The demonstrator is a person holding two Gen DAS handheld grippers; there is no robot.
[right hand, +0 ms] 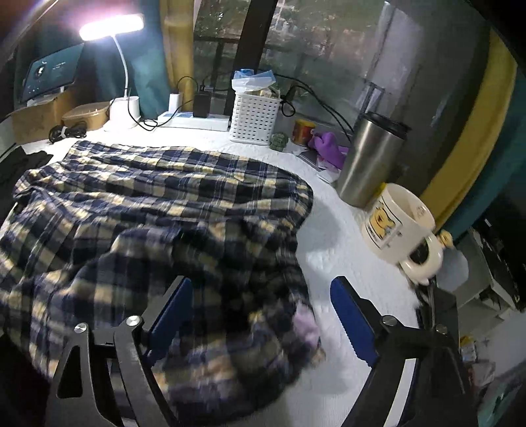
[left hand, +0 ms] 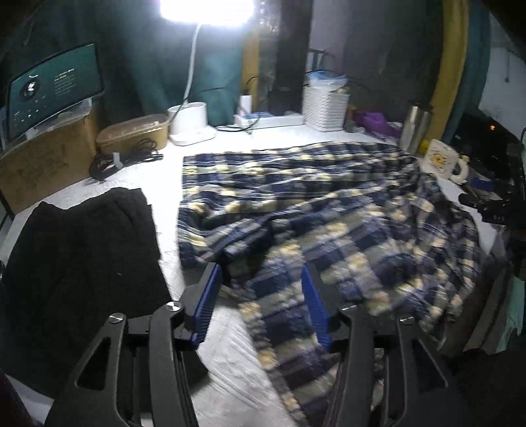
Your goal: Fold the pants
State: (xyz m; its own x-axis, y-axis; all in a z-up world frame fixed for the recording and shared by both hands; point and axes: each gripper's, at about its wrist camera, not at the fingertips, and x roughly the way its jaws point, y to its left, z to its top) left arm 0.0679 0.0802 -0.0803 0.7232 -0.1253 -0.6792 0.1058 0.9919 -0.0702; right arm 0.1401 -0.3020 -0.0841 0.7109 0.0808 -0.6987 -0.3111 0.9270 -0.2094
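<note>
Hovering over the rumpled plaid pants (left hand: 312,203), left gripper (left hand: 259,295) and right gripper (right hand: 263,308) both gape unclenched; next, pinching an edge beside the mug (right hand: 397,223).

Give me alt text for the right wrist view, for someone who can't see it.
Rumpled plaid pants lie on a white table, with the open right tool above their near edge. A mug, steel tumbler and white basket stand behind; a lamp glows at the back left.
</note>
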